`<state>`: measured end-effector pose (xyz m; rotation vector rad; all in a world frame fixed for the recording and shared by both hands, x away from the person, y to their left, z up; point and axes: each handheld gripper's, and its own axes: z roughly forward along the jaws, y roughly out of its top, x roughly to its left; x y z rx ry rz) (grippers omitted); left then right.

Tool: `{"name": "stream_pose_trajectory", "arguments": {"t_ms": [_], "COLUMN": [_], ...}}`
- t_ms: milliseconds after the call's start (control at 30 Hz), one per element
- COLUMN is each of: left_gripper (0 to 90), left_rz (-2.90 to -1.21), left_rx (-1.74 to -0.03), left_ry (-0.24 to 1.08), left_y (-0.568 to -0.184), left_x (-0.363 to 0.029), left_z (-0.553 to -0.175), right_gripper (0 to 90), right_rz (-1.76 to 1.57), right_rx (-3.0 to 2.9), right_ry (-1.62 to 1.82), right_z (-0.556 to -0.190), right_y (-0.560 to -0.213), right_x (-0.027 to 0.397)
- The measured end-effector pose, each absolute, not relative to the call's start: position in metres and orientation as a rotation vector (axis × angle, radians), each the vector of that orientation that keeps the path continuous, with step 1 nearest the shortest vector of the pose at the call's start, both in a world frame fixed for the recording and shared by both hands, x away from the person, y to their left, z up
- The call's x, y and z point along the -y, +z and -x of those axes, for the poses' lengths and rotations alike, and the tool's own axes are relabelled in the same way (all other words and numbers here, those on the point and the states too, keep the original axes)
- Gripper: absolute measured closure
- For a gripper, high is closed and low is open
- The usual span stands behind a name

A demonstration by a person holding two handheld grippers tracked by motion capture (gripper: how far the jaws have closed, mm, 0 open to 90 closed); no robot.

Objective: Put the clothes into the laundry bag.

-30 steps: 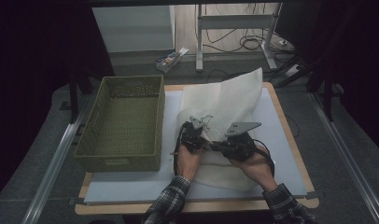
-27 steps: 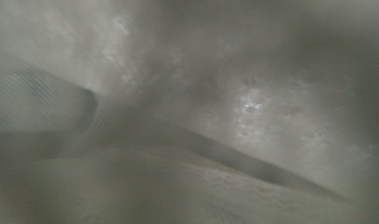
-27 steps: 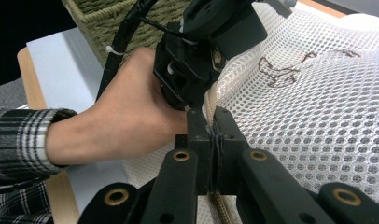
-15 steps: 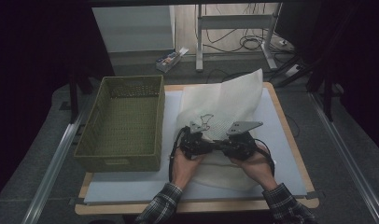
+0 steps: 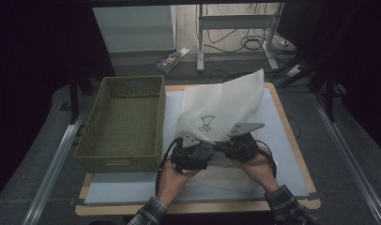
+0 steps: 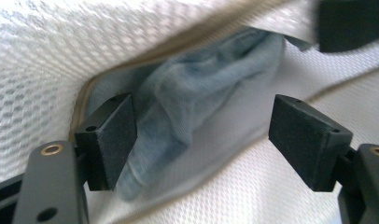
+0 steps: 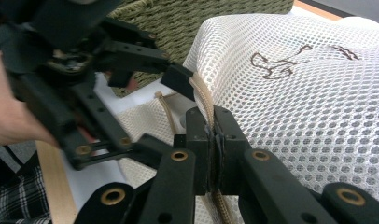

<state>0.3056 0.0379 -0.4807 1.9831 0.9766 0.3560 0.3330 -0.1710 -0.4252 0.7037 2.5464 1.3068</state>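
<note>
A white mesh bag (image 5: 226, 105) with a brown stitched figure lies on the white mat (image 5: 282, 140). My right gripper (image 7: 211, 123) is shut on the bag's beige rim (image 7: 202, 95) and holds the mouth up. In the high view the right gripper (image 5: 224, 146) sits at the bag's near edge. My left gripper (image 6: 201, 130) faces the bag's mouth. Its jaws have just been opening and now stand apart, pressing on nothing. A blue-grey cloth (image 6: 183, 102) lies inside the bag beyond them. From the right gripper view, the left gripper (image 7: 148, 79) is close beside the held rim.
A green woven basket (image 5: 123, 122) stands to the left of the bag on the board. The wooden table edge (image 5: 198, 208) runs along the front. Beyond the table, a small box (image 5: 172, 58), cables and desk legs are on the floor.
My left hand has shifted a little toward the near edge, and its gripper has turned toward the right gripper. The right hand and the bag's rim have stayed where they were.
</note>
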Motion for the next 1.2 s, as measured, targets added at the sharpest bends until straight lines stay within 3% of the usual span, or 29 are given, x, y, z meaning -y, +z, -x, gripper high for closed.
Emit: {"name": "stream_pose_trajectory", "arguments": {"t_ms": [700, 1200], "left_gripper": [13.4, 7.7], "left_rz": [-1.876, -1.856], "left_rx": [-0.914, -0.914], "left_ry": [0.338, 0.354], "left_y": [-0.466, -0.469], "left_x": [-0.085, -0.099], "left_z": [-0.256, -0.246], "right_gripper": [84.7, 82.6], "right_rz": [-0.729, -0.79], "right_rx": [-2.469, -2.555], "right_ry": [1.379, 1.145], "right_z": [-0.314, -0.319], "right_y": [-0.404, -0.466], "right_x": [0.21, 0.218]}}
